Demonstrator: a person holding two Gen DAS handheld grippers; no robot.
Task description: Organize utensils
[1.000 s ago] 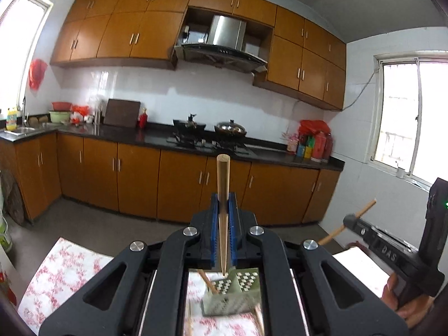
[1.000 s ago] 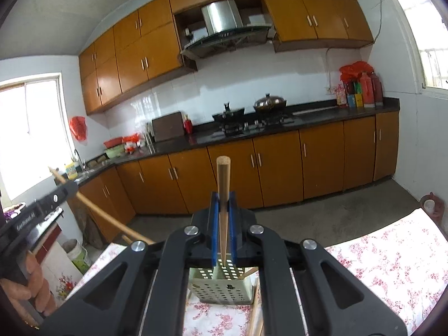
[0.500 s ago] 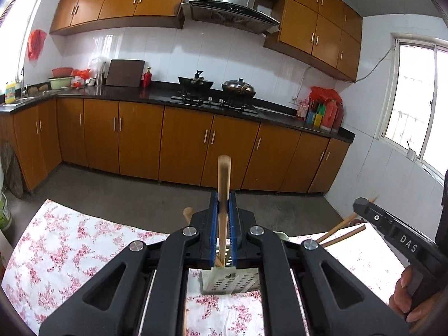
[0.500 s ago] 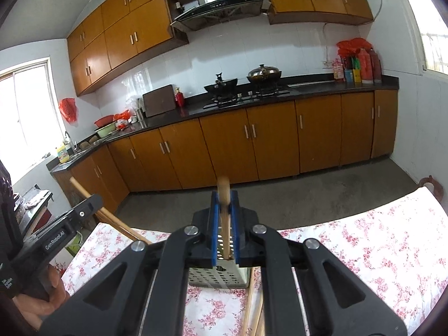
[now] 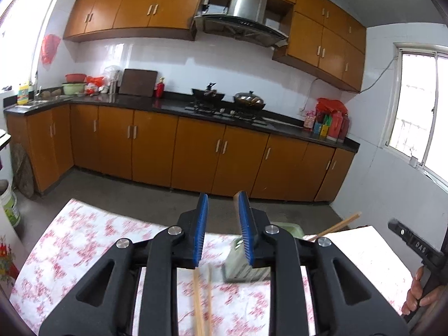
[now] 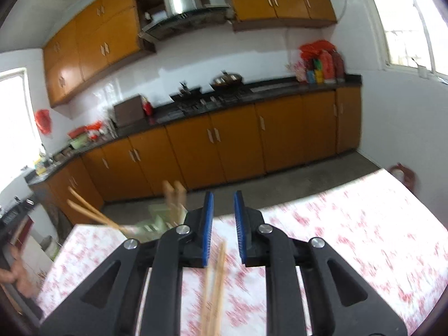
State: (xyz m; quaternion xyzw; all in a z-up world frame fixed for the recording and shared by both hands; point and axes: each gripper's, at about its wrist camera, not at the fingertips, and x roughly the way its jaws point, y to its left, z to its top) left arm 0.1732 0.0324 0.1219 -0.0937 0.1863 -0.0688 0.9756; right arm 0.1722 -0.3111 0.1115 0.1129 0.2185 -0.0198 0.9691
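Note:
My left gripper [image 5: 222, 196] has its jaws opening, and nothing is between the blue pads [image 5: 202, 224]. Just to its right stands the pale green perforated utensil holder [image 5: 238, 268], partly hidden by the finger. Chopsticks [image 5: 336, 225] lean out of the holder. A loose pair of chopsticks [image 5: 201, 296] lies on the cloth below the jaws. My right gripper [image 6: 224, 193] is also opening, with nothing between its pads. From it the holder [image 6: 156, 218] is to the left, with upright sticks [image 6: 173, 193] and leaning ones [image 6: 89, 210]. The loose pair [image 6: 215, 280] lies under it.
The table has a red-flowered cloth [image 5: 84, 238] and a plain white patch [image 5: 369, 252] at the right. The right gripper's body [image 5: 414, 246] and a hand [image 5: 417, 294] are at the right edge. A bucket [image 5: 8, 204] stands on the floor left. Cabinets line the far wall.
Each gripper held a chopstick upright over the holder; both jaws have parted and the sticks have left them. Both grippers have dropped lower, and the holder now sits off to the side in each view.

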